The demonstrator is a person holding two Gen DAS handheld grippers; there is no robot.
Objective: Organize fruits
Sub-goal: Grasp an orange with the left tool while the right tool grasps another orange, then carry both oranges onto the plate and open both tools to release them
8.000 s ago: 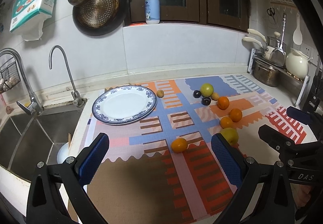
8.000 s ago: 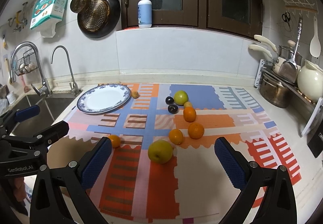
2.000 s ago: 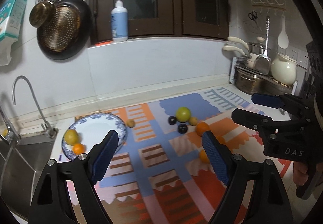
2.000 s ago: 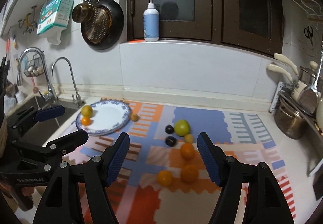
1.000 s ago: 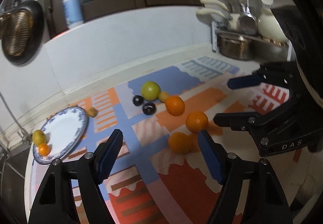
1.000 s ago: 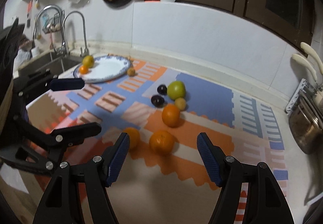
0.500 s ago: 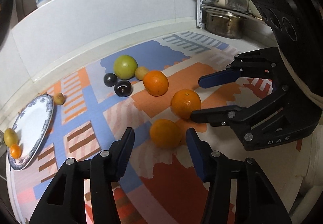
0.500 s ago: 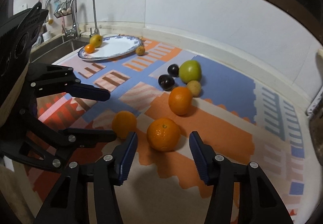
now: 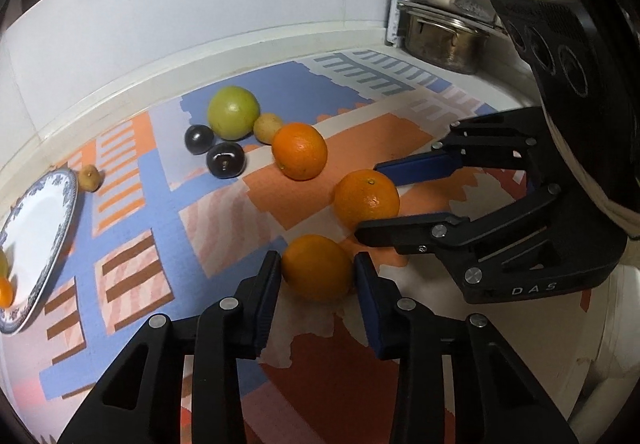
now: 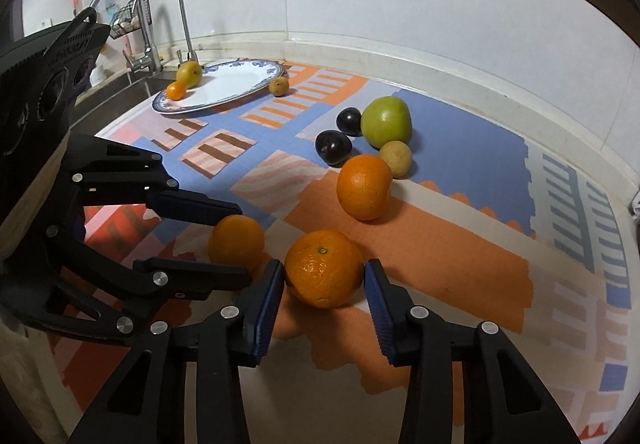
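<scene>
Both hand-held grippers have dropped in from hovering a second ago: the left hand-held gripper (image 9: 316,276) now has its pads right against the near orange (image 9: 317,267), and the right hand-held gripper (image 10: 324,284) brackets the second orange (image 10: 324,273) just as tight. Both oranges sit on the mat (image 10: 440,244) on the table, so I'd call these grips closing, nothing lifted yet. Plate (image 10: 224,84) is off at 11 o'clock in the right view, already carrying two fruits, so looks like a double carry next.
</scene>
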